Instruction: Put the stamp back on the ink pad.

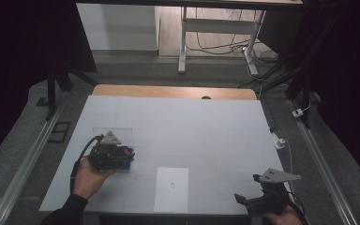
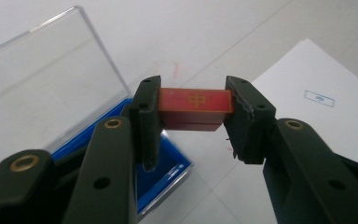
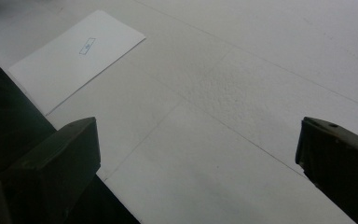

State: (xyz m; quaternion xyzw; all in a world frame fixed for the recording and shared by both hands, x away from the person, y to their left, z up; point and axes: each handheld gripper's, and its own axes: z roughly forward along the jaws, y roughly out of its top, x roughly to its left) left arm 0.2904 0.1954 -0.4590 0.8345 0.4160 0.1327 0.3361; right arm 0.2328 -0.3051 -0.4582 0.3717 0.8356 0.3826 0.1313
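Above the white table [image 1: 192, 126], the left gripper [image 2: 193, 105] holds a small red block [image 2: 195, 103] clamped by its two short ends, just over the open blue-lined case [image 2: 168, 172] whose clear lid [image 2: 42, 88] stands tilted back. The block looks rigid, light and smooth-faced, with a gold mark on top; it is likely a stamp, though the view is too soft to be sure. Gripping the flat end faces, as here, seems the surest hold, since the long glossy sides could slip. A white sheet [image 2: 307, 93] with a small printed box lies just beside the case. The right gripper [image 3: 196, 149] rests well apart near the table's front edge, its jaws wide and empty.
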